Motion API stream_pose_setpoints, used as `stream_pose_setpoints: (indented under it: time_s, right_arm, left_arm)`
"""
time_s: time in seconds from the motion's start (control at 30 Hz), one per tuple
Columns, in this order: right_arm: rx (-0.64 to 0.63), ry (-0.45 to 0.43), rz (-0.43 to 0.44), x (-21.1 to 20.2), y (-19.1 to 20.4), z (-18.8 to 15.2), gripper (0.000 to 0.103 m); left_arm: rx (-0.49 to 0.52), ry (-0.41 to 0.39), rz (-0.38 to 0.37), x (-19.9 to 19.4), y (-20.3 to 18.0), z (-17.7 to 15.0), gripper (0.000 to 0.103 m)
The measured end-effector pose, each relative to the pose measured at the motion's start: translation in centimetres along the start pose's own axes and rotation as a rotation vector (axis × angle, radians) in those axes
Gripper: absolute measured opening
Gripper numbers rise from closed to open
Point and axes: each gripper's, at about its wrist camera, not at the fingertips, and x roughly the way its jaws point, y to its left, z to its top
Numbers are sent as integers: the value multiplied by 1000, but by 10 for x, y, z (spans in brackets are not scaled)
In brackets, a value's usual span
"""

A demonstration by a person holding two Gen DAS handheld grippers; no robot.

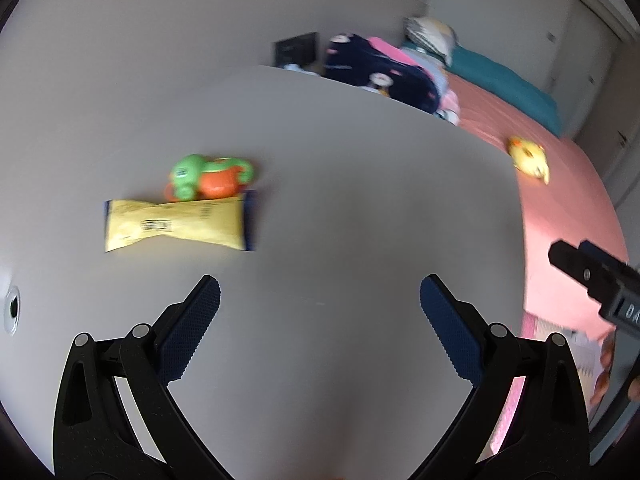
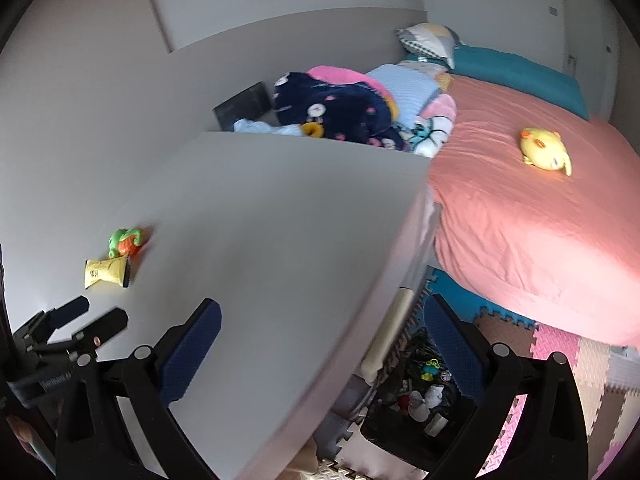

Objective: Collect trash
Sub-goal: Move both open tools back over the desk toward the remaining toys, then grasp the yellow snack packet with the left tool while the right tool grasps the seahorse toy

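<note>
My left gripper point(image 1: 320, 300) hangs over the grey table point(image 1: 340, 200), fingers wide apart and empty. Ahead and to the left lies the yellow wrapper point(image 1: 176, 226), flat, its long axis crosswise to my fingers, dark sealed end to the right, touching a green and orange toy point(image 1: 208, 178). My right gripper point(image 2: 320, 320) straddles the table's edge, fingers also apart, above a black bin point(image 2: 416, 404) on the floor.
</note>
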Motion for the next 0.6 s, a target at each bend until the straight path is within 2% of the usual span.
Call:
stream_pose_setpoints:
  time_s: [0.23,0.6]
  right_arm:
    - [-44,20,52,24,37,11,101]
    - [-115,33,100,55,87,30,101]
  left_arm:
    - [-136,-4,58,2,44,5,82]
    - [-275,25,96,21,90,18,80]
